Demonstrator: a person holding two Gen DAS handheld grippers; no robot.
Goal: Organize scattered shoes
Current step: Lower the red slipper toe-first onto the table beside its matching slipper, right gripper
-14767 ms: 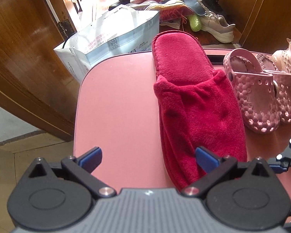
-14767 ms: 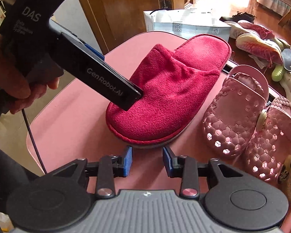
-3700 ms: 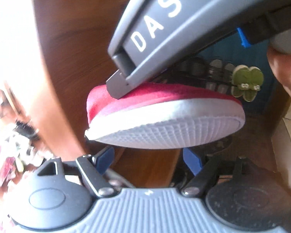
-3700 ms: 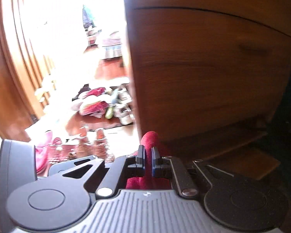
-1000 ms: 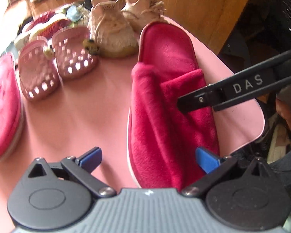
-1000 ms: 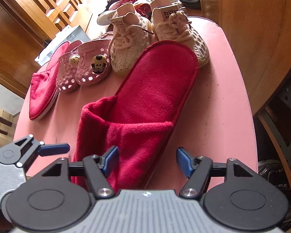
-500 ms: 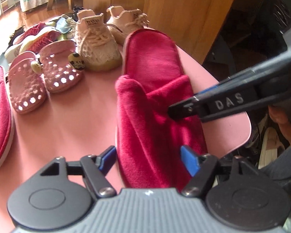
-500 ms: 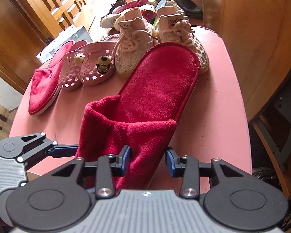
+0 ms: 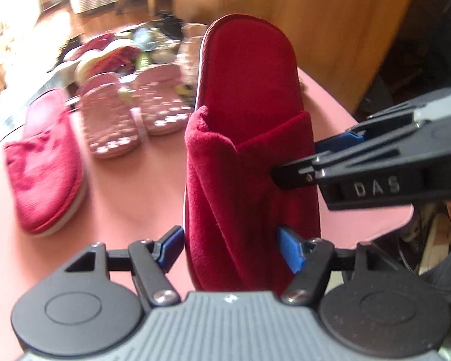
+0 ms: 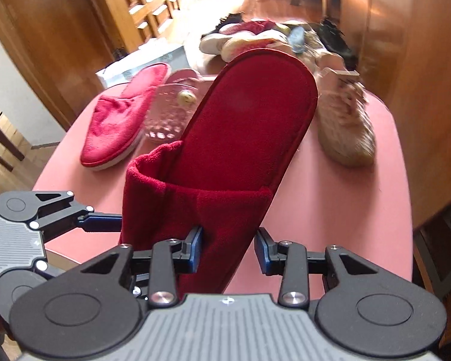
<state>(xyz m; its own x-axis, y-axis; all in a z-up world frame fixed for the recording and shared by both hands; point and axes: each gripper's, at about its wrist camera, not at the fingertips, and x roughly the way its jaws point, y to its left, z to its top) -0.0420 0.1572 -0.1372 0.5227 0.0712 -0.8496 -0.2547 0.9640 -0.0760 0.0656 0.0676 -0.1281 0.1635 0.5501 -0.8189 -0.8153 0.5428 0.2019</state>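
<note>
While tilted above table (image 9: 129, 186) | red slipper (image 9: 249, 162) clamped between both jaws, left closing

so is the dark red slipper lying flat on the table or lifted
Lifted and tilted: the slipper hangs heel-up off the pink table, toe pinched by the left gripper and right gripper.

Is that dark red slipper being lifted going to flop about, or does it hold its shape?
The dark red slipper probably stays fairly flat: its heel sticks out unsupported without drooping. The plush upper looks soft, creasing where the left tool squeezes it, and the right tool grips its side too. It seems light; fuzzy fabric should resist slipping.
</note>
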